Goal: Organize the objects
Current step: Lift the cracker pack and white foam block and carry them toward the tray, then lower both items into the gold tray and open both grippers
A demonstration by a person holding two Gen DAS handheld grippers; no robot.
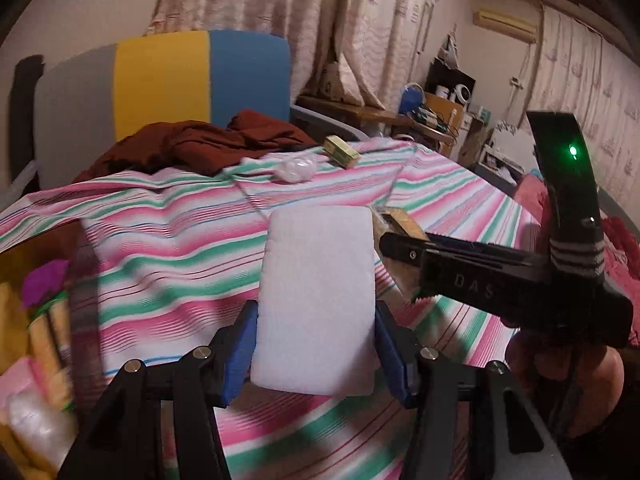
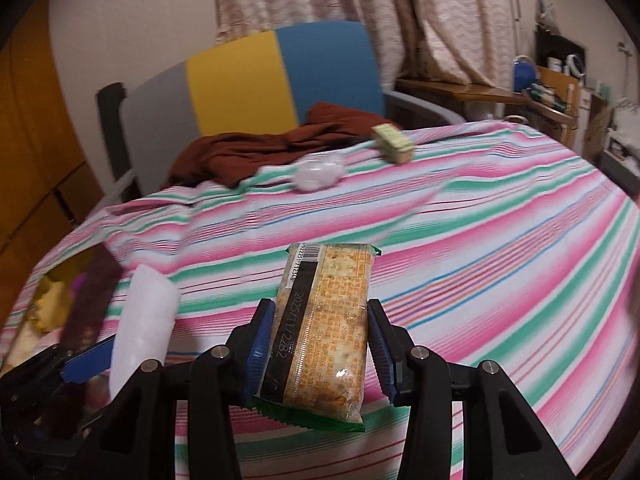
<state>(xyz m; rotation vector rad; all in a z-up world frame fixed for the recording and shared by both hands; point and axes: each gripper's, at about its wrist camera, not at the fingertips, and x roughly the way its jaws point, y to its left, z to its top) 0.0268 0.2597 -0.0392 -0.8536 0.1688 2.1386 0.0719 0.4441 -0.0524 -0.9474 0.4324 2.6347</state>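
Observation:
My left gripper [image 1: 316, 344] is shut on a white packet [image 1: 318, 300] and holds it above the striped cloth [image 1: 160, 248]. My right gripper [image 2: 320, 344] is shut on a cracker packet [image 2: 324, 328] with a green edge, also above the cloth. In the left wrist view the right gripper [image 1: 404, 252] comes in from the right with the cracker packet [image 1: 404, 226] beside the white packet. In the right wrist view the left gripper's blue finger [image 2: 88, 360] and the white packet [image 2: 144, 320] show at the lower left.
Further back on the cloth lie a small yellow-green box [image 1: 342, 151], a clear plastic lump [image 1: 296, 170] and a crumpled brown garment [image 1: 200, 144]. A container with packets [image 1: 36, 340] sits at the left edge. A grey, yellow and blue chair back [image 1: 160, 84] stands behind.

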